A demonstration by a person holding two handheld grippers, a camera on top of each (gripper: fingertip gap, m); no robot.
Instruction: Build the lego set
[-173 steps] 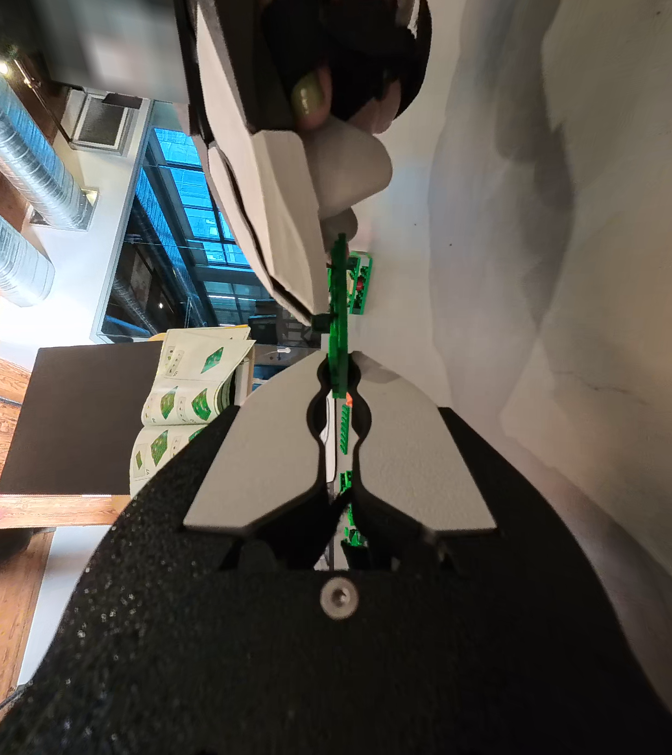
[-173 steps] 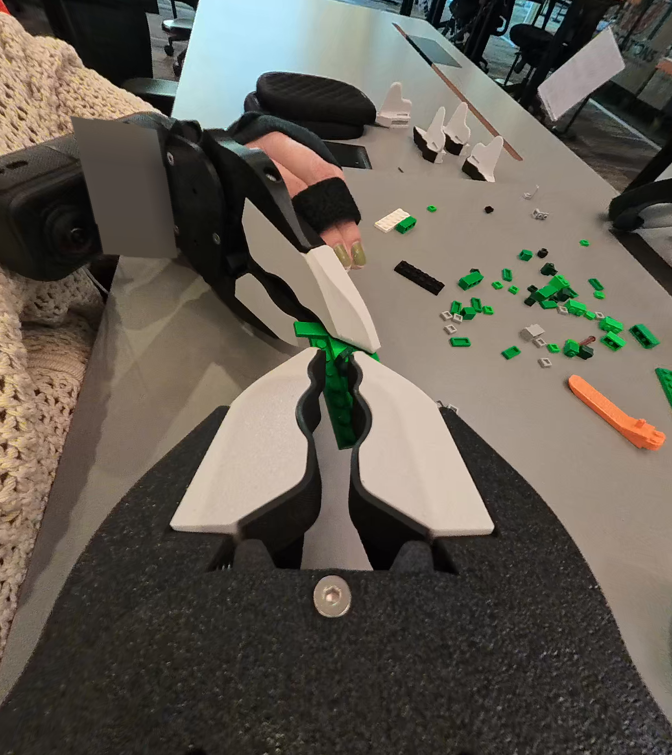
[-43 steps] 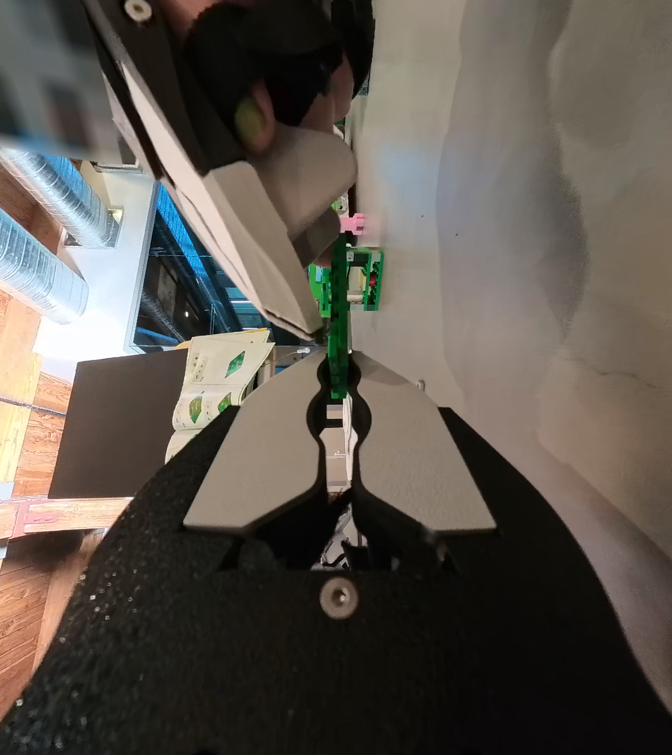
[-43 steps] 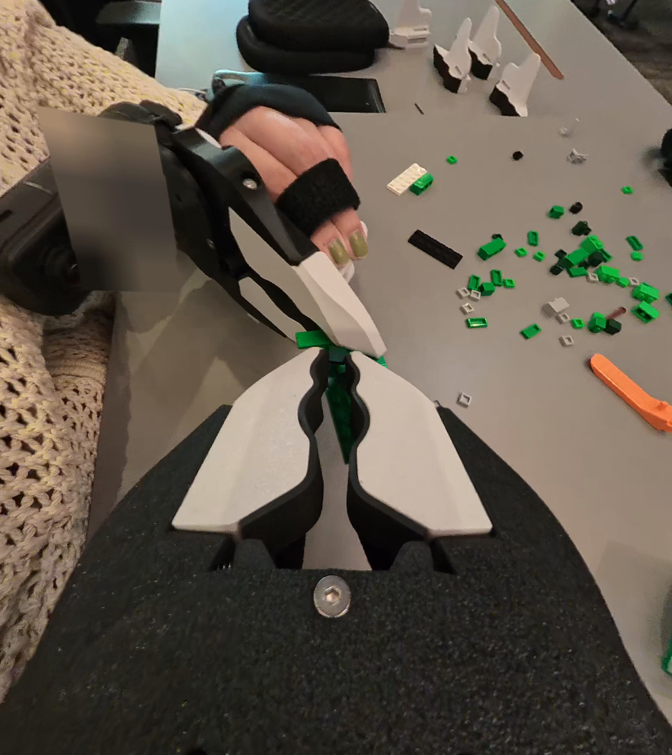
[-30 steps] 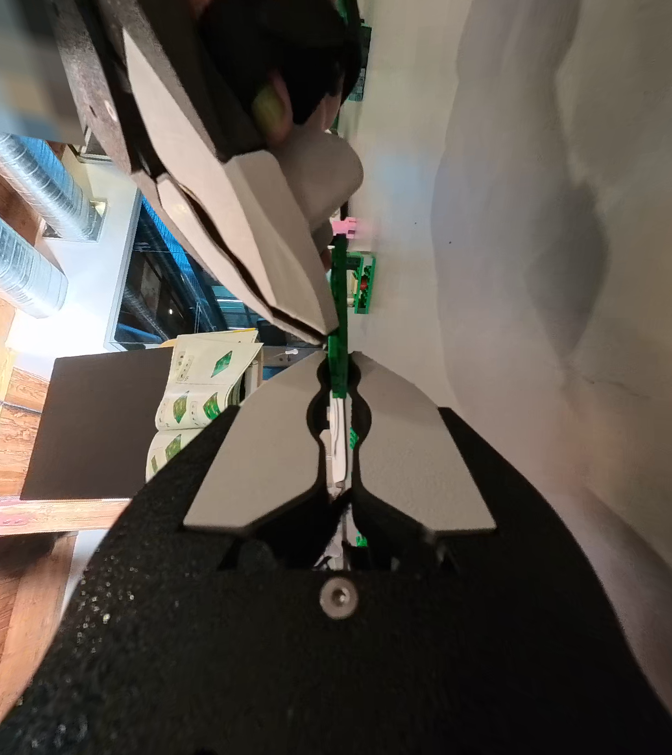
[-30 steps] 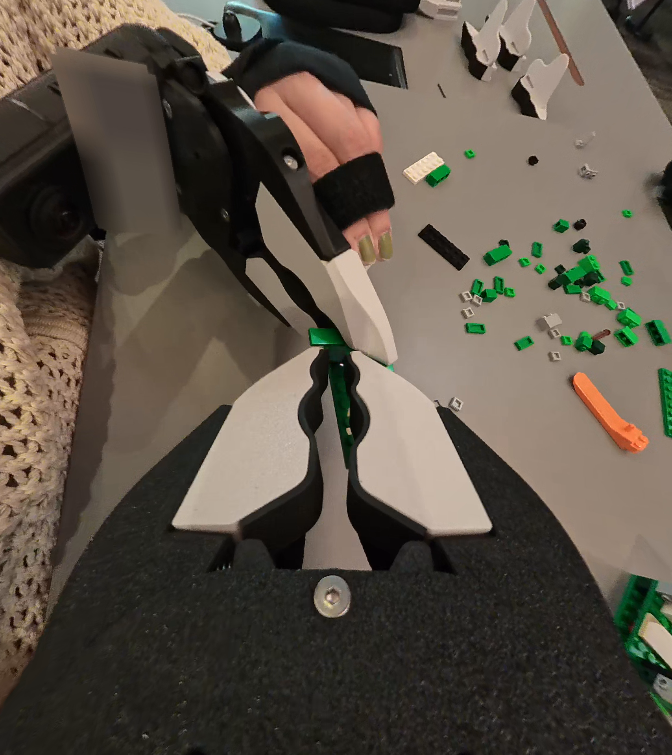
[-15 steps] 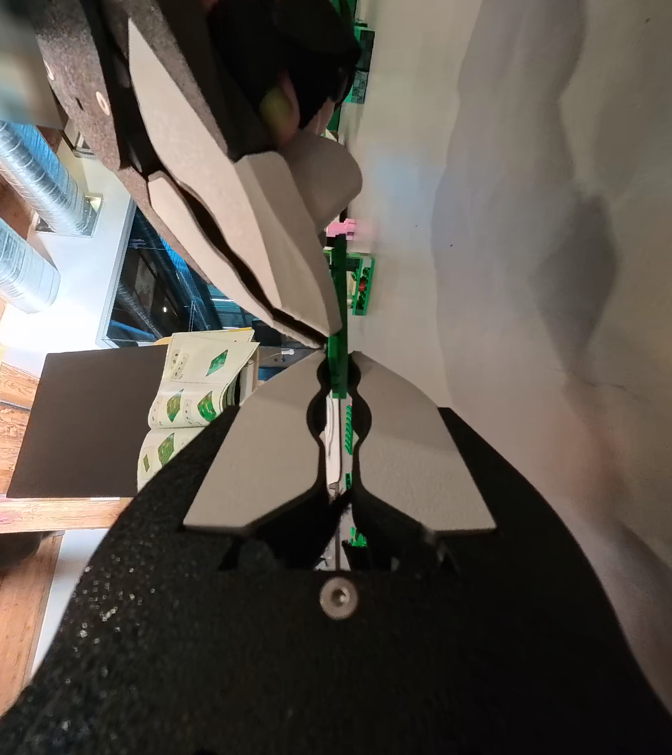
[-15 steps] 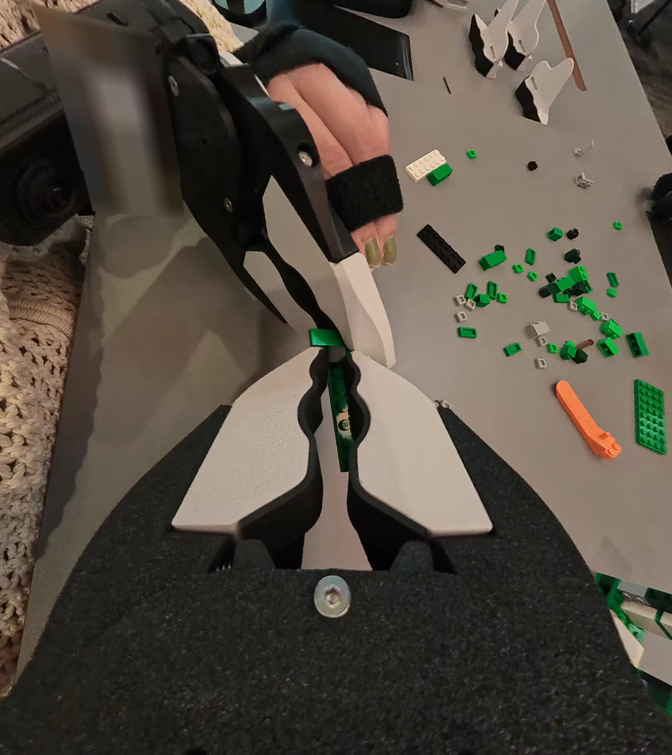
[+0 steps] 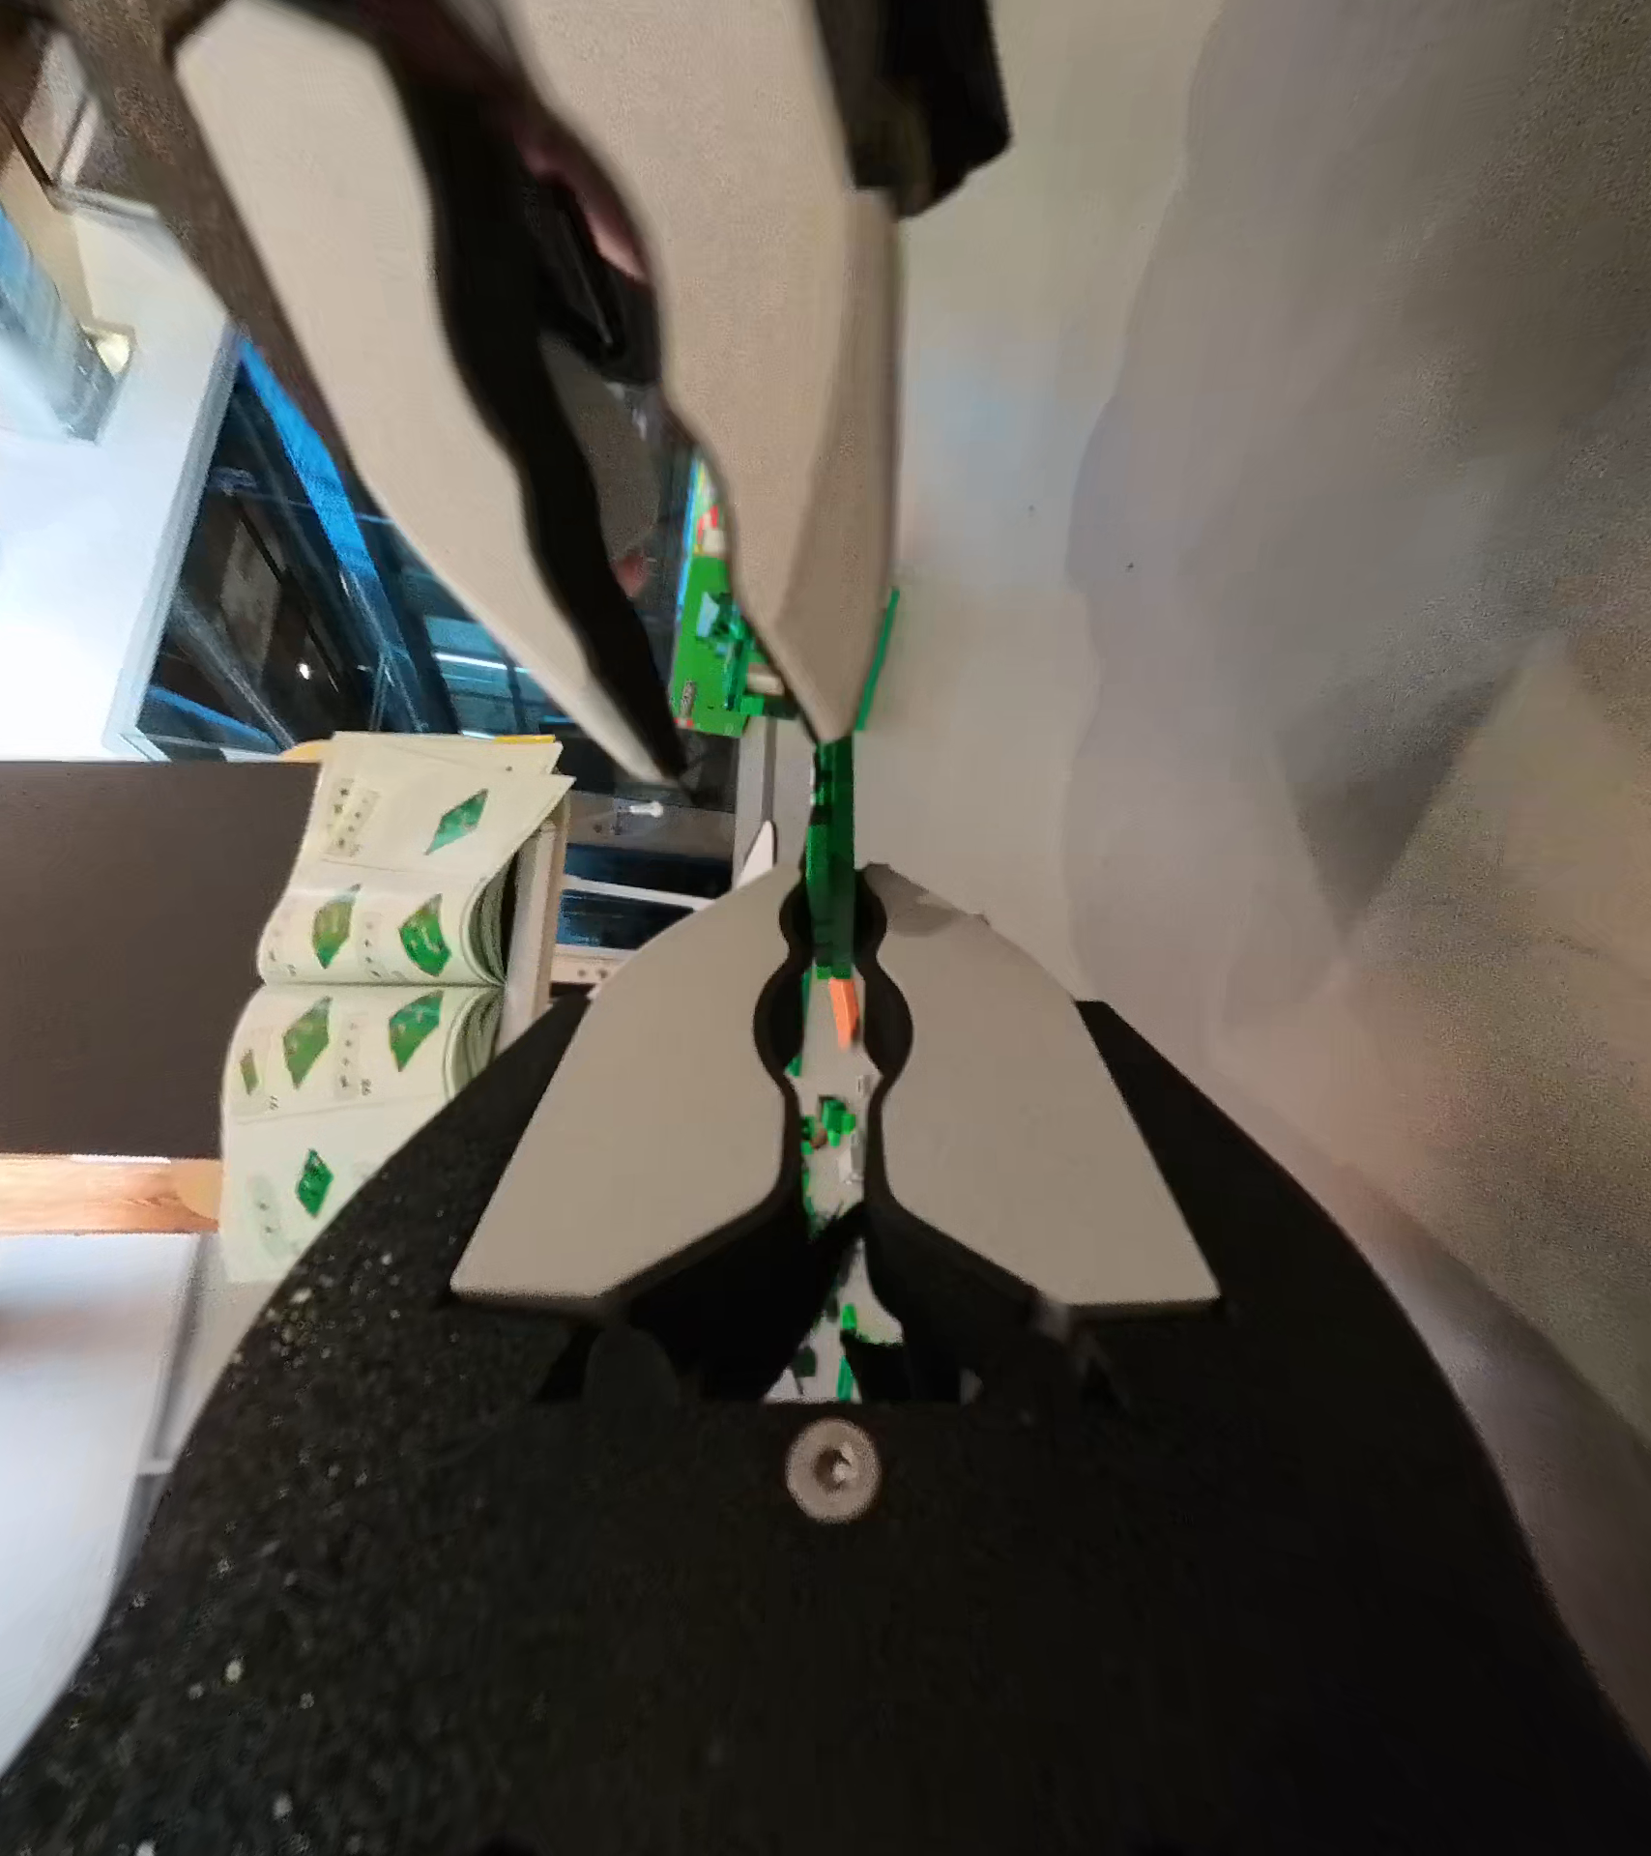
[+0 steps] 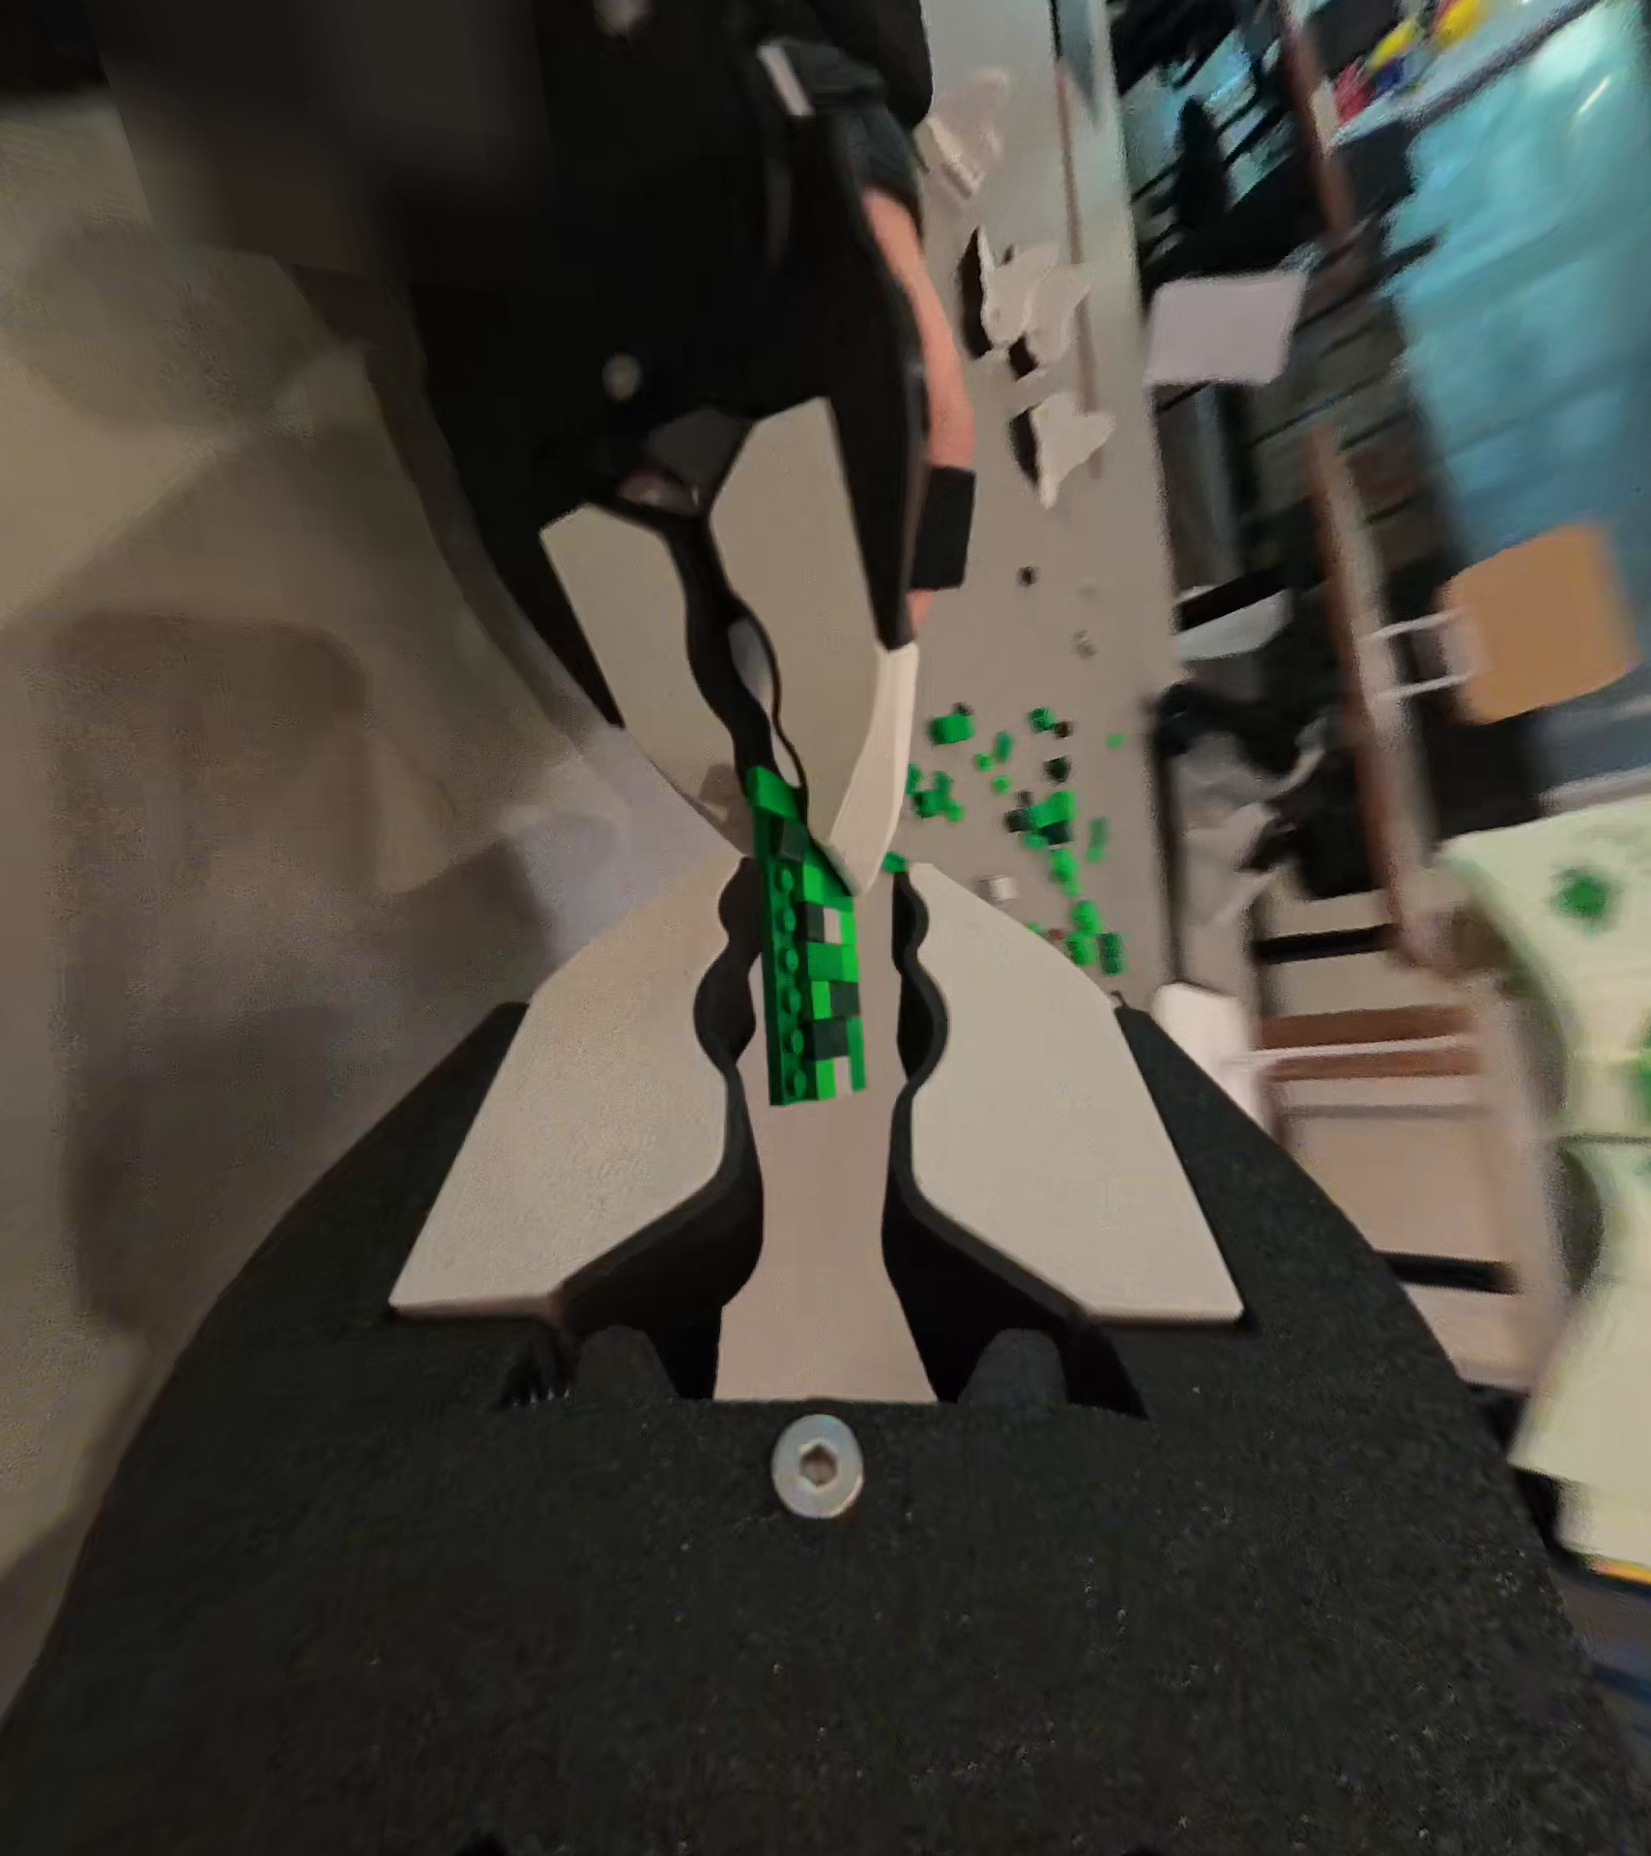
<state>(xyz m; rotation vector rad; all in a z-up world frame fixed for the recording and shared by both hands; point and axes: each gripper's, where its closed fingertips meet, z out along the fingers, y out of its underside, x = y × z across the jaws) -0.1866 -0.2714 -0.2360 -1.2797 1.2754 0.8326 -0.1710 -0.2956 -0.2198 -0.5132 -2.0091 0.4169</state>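
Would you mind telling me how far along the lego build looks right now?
Partly done. A green subassembly with several plates already joined is gripped by the left gripper; the right gripper is open around it. Many loose pieces lie on the table, and the manual lies open, so plenty remains.

A narrow assembly of green plastic lego plates [image 10: 806, 979], several studs long with darker green and one pale piece along its right side, stands on end above the grey table, seen nearly edge-on [image 9: 830, 884] from the left wrist view. Loose small green and dark lego pieces [image 10: 1032, 803] lie scattered on the table beyond it. The views are motion-blurred.
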